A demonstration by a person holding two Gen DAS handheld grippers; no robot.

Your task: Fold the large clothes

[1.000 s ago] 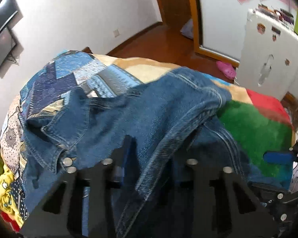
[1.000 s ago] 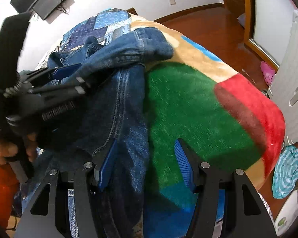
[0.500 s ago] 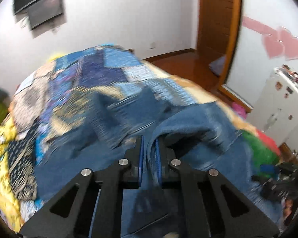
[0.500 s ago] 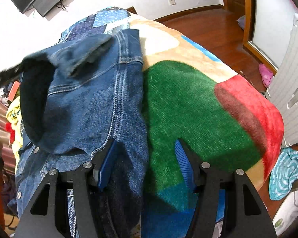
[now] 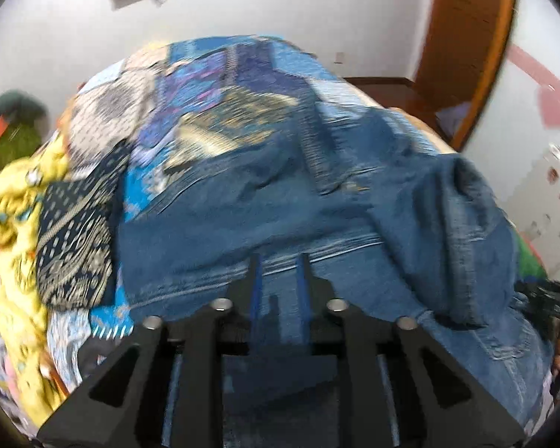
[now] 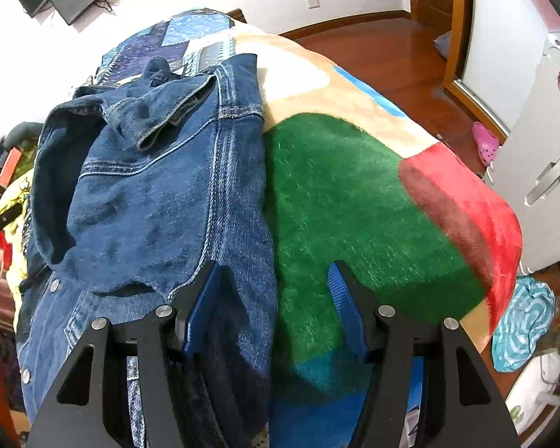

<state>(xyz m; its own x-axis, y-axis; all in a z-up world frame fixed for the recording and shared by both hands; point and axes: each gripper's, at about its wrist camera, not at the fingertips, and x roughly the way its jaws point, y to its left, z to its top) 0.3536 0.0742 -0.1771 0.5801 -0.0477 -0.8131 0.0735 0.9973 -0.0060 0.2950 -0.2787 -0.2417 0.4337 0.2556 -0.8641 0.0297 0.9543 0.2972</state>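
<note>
Now we have the denim jacket point(image 6: 160, 194) lying on the bed, partly folded: one sleeve is laid back across the body, its cuff point(image 6: 175, 112) up near the far hem, and the jacket's edge runs alongside the green patch of the blanket point(image 6: 354, 201). Our left claw point(image 5: 278, 276) hovers over the jacket with its jaws opening and only a narrow gap between them; we see no cloth pinched there. Our right claw point(image 6: 272, 298) stands about half open, straddling the jacket's edge without pressing on it. We judge a sleeve fold is just finished, and the next move calls for taking hold of an edge or the other sleeve and carrying it over evenly. No brand or readable writing shows; the stickers on the white cabinet point(image 6: 541, 142) are too small to read.
</note>
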